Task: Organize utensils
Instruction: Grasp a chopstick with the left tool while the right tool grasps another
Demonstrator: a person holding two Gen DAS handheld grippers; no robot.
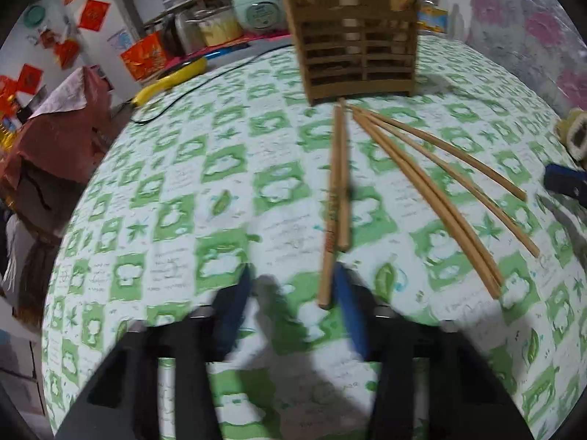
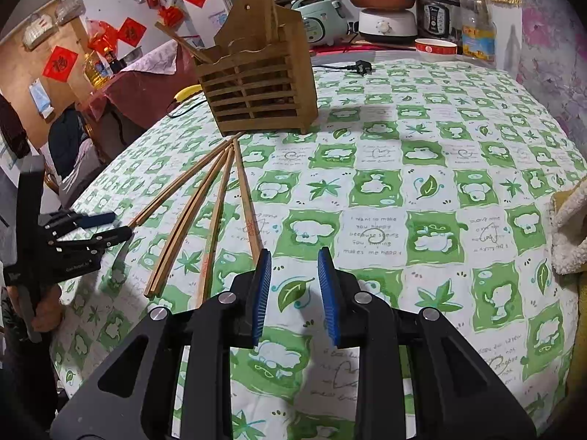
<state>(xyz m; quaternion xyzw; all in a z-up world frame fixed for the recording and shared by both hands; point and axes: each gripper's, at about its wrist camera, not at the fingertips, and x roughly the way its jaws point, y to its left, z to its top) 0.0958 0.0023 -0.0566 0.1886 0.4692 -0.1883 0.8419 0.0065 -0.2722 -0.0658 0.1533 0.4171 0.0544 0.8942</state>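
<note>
A round table (image 2: 422,190) wore a soft, quilted cloth checked in green and white, printed with leaves and small lettering. Toward its far side stood a slatted wooden holder (image 2: 258,91), box-shaped with a peaked back board, and a few chopsticks already stood upright in it. More chopsticks (image 2: 205,205), long thin sticks of pale brown wood, lay loose on the cloth in a fan, their far tips gathered just in front of the holder's base.

The left claw (image 1: 290,308) hung low over the cloth with its ribbed blue pads parted; nothing sat between them, and the near end of one chopstick (image 1: 332,234) lay just beside the inner face of the right-hand pad. Whether it touched that pad could not be told through the blur. The right claw (image 2: 294,286) was likewise spread, its flat blue pads holding only air above a green leaf square, with the nearest chopstick end close beside its left pad.
</note>
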